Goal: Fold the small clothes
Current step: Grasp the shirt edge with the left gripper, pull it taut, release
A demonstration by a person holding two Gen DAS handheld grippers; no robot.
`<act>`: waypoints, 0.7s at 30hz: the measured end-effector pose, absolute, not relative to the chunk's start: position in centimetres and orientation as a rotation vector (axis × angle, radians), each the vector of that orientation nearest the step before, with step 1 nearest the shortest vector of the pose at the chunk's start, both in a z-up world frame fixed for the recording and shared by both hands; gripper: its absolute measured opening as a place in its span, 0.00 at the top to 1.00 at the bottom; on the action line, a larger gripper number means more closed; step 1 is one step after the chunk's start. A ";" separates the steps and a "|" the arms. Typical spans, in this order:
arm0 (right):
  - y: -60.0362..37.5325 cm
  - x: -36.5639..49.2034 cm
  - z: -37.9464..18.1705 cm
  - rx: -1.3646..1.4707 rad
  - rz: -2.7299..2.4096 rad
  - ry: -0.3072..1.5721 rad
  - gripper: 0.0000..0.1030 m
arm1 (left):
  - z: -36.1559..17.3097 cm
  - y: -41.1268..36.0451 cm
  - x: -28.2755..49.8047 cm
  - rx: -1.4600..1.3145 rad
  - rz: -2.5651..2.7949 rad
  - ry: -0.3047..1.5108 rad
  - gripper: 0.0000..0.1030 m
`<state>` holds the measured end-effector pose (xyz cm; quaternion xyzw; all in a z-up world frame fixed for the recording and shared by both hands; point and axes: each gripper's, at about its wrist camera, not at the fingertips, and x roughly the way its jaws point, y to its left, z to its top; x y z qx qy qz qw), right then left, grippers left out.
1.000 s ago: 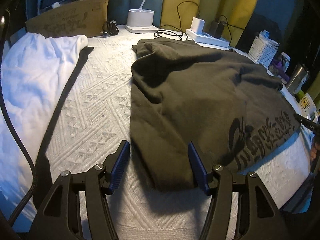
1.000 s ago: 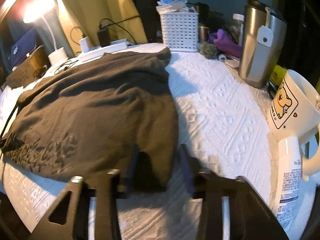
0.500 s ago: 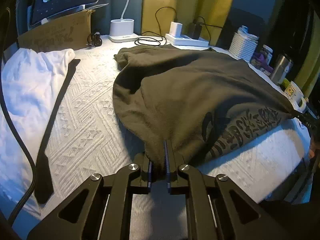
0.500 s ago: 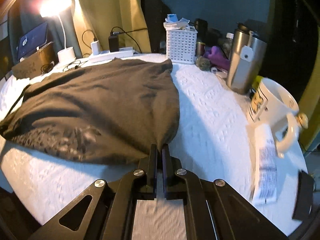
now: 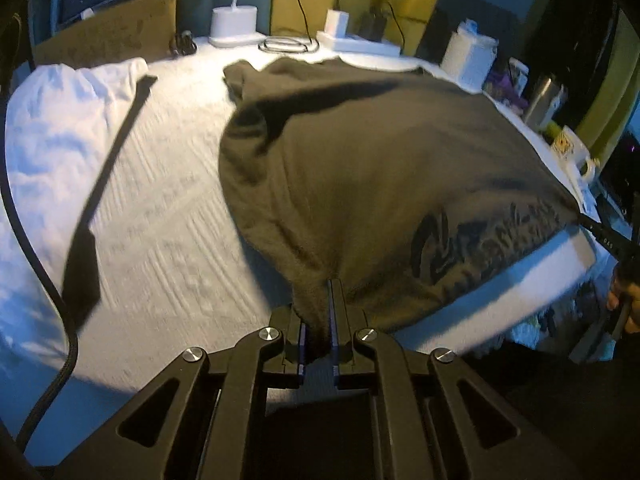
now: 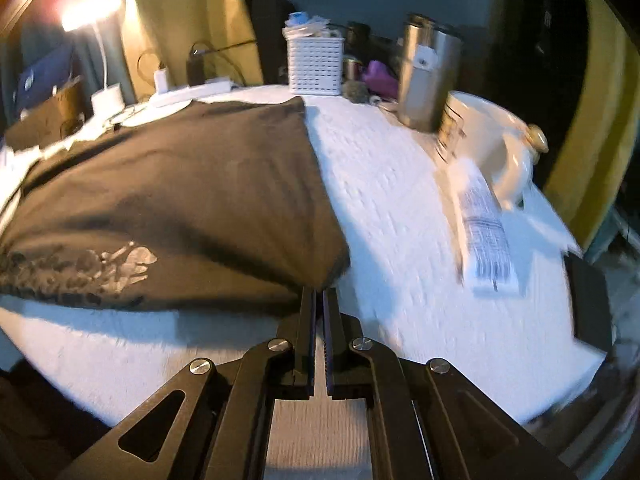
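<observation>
Pinching the dark T-shirt (image 5: 360, 168) by its near hem, the left tongs (image 5: 318, 300) and right tongs (image 6: 319, 300) are clamped on cloth at six o'clock; the shirt drapes over the white-covered bench (image 6: 400, 208).

Dark olive-brown tee (image 5: 360, 168), soft knit, w/ darker print near its front hem; the print (image 6: 80, 272) reads pale grey in right view, blurred, can't read it. Lies spread over white textured cover (image 5: 168, 216), most of it flat w/ shallow creases. Front hem lifted off the cover at both near corners, cloth pulled up into a bunched peak at each; hem between them hangs clear, shadow under it. Far edge rumpled, small fold sticking out at far left corner (image 5: 236, 74). Right side edge runs straight back toward far right corner (image 6: 298, 104). White garment (image 5: 60, 128) lies crumpled, apart to the left.
</observation>
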<state>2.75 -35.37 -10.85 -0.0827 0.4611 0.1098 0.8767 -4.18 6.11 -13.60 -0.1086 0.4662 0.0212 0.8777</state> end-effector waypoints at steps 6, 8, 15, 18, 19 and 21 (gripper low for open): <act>-37.0 1.4 -10.3 -0.188 0.150 0.958 0.97 | -12.5 6.4 -4.4 -0.228 0.045 0.964 0.88; -37.0 1.6 -9.6 -0.172 0.141 0.946 0.97 | -11.6 6.8 -4.8 -0.217 0.059 0.934 0.71; -34.1 3.6 -8.2 -0.181 0.186 0.916 0.96 | -9.9 9.0 -3.9 -0.229 0.139 0.865 0.39; -32.4 5.1 -8.3 -0.194 0.217 0.916 0.96 | -10.0 9.6 -2.5 -0.225 0.153 0.857 0.39; -31.9 5.7 -8.4 -0.196 0.225 0.920 0.96 | -9.9 10.0 -2.0 -0.223 0.157 0.849 0.39; -31.1 6.7 -8.7 -0.197 0.236 0.928 0.96 | -9.7 10.5 -0.6 -0.224 0.170 0.841 0.39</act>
